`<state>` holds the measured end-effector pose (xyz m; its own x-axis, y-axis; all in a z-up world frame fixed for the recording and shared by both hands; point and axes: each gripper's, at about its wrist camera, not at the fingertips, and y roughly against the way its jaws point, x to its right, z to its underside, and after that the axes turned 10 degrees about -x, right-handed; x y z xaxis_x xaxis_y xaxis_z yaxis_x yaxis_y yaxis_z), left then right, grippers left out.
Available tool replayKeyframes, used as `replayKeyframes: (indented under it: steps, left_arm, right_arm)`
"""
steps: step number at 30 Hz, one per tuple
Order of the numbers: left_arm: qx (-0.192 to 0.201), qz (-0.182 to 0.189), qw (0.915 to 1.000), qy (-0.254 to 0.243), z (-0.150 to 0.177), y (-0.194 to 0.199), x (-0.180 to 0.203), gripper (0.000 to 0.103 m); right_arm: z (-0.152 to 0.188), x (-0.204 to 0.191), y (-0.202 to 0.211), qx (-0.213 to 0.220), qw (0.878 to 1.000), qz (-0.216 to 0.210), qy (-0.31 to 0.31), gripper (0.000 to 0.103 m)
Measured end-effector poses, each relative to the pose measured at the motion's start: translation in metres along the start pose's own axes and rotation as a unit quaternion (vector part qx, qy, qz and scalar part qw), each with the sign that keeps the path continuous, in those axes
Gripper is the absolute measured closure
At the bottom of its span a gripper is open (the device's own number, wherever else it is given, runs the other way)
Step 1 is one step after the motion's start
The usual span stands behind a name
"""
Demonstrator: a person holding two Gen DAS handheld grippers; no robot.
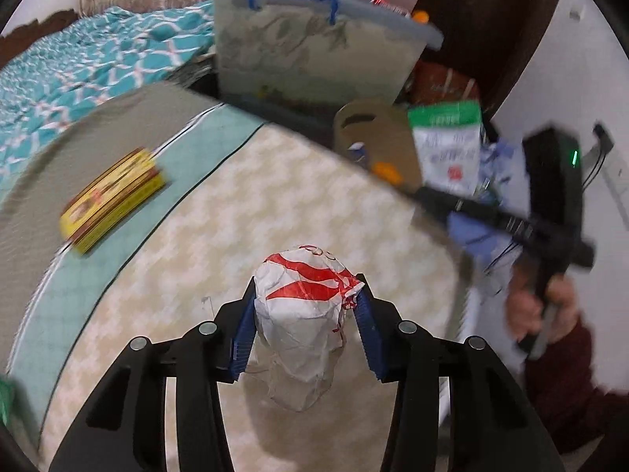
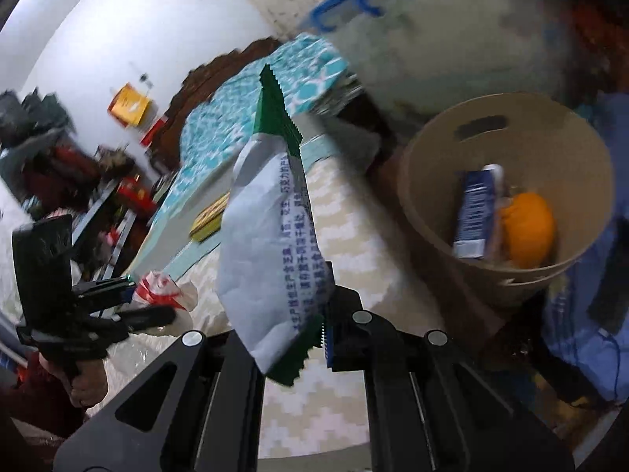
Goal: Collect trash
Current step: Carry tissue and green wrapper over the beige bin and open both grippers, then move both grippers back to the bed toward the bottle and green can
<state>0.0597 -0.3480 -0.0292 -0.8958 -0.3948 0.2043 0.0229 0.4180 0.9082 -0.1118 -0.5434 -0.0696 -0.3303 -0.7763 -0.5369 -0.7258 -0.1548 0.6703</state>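
Note:
My left gripper [image 1: 306, 310] is shut on a crumpled white and red paper wrapper [image 1: 306, 314] and holds it above the patterned table [image 1: 255, 196]. My right gripper [image 2: 291, 314] is shut on a white and green snack packet [image 2: 271, 244], which also shows in the left wrist view [image 1: 448, 149]; the packet hangs left of the tan trash bin [image 2: 432, 204]. The bin, also in the left wrist view [image 1: 377, 133], holds a blue carton [image 2: 473, 212] and an orange lump [image 2: 528, 228]. The left gripper with its wrapper shows in the right wrist view [image 2: 165, 291].
A yellow box [image 1: 114, 196] lies on the table's left part. A clear storage tub with blue handle [image 1: 314, 47] stands behind the bin. A teal patterned bed [image 1: 78, 59] is at the back left. Blue cloth [image 2: 589, 314] lies right of the bin.

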Motion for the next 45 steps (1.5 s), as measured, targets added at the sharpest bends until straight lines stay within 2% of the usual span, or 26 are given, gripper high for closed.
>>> replayKeyframes:
  steps: [7,10,13,14,15,16,17,18,19,20,22,28,33,37,40,42,43,45]
  left_arm:
    - [-0.005,0.064,0.9977,-0.018,-0.097,-0.037,0.056,0.058]
    - [-0.009,0.074,0.9969,-0.025,-0.131,-0.059,0.077,0.057]
    - [-0.01,0.065,0.9975,-0.024,-0.157,-0.082,0.087,0.053]
    - [-0.01,0.062,0.9978,-0.021,-0.164,-0.089,0.089,0.049]
    - [-0.01,0.058,0.9982,-0.016,-0.17,-0.095,0.09,0.038]
    - [-0.009,0.055,0.9985,-0.005,-0.176,-0.101,0.089,0.032]
    - [-0.006,0.055,0.9985,0.005,-0.179,-0.103,0.087,0.027]
    - [-0.004,0.06,0.998,0.018,-0.183,-0.106,0.084,0.027]
    - [-0.006,0.069,0.9972,0.028,-0.186,-0.107,0.08,0.027]
    - [-0.007,0.077,0.9963,0.037,-0.186,-0.105,0.077,0.027]
    - [-0.002,0.092,0.9947,0.047,-0.181,-0.097,0.069,0.027]
    - [0.039,0.121,0.991,0.043,-0.146,-0.043,0.057,0.027]
    - [0.071,0.134,0.9882,0.023,-0.083,0.017,0.044,0.027]
    - [0.104,0.109,0.9884,0.02,-0.013,0.069,0.014,0.027]
    - [0.129,0.081,0.9873,0.044,0.039,0.105,-0.019,0.027]
    - [0.151,0.051,0.9837,0.083,0.084,0.136,-0.053,0.027]
    - [0.159,0.04,0.9812,0.102,0.101,0.148,-0.066,0.027]
    - [0.179,0.024,0.9702,0.161,0.149,0.175,-0.099,0.028]
  right_arm:
    - [-0.022,0.047,0.017,0.021,0.997,0.071,-0.032,0.094]
    - [-0.028,0.06,0.013,0.016,0.995,0.086,-0.036,0.092]
    - [-0.038,0.075,0.005,0.006,0.995,0.091,-0.049,0.091]
    - [-0.041,0.079,0.003,0.005,0.994,0.09,-0.055,0.091]
    - [-0.047,0.081,-0.001,0.003,0.994,0.089,-0.059,0.09]
    - [-0.05,0.083,-0.003,0.004,0.994,0.086,-0.062,0.087]
    - [-0.049,0.087,-0.001,0.008,0.994,0.086,-0.065,0.069]
    - [-0.049,0.088,0.002,0.021,0.993,0.092,-0.069,0.026]
    - [-0.048,0.085,0.008,0.051,0.991,0.101,-0.066,0.011]
    - [-0.049,0.083,0.012,0.066,0.99,0.109,-0.057,0.009]
    - [-0.049,0.075,0.018,0.075,0.989,0.116,-0.054,0.011]
    - [-0.037,0.046,0.046,0.13,0.986,0.085,-0.052,0.012]
    - [-0.029,0.016,0.043,0.123,0.991,0.036,-0.044,0.013]
    - [-0.021,-0.021,0.023,0.089,0.996,0.009,-0.017,0.022]
    - [-0.012,-0.056,-0.006,0.041,0.999,-0.016,0.015,0.038]
    - [-0.006,-0.082,-0.026,0.008,0.999,-0.03,0.04,0.049]
    - [0.0,-0.1,-0.04,-0.012,0.998,-0.038,0.057,0.051]
    - [0.009,-0.13,-0.062,-0.044,0.994,-0.054,0.087,0.055]
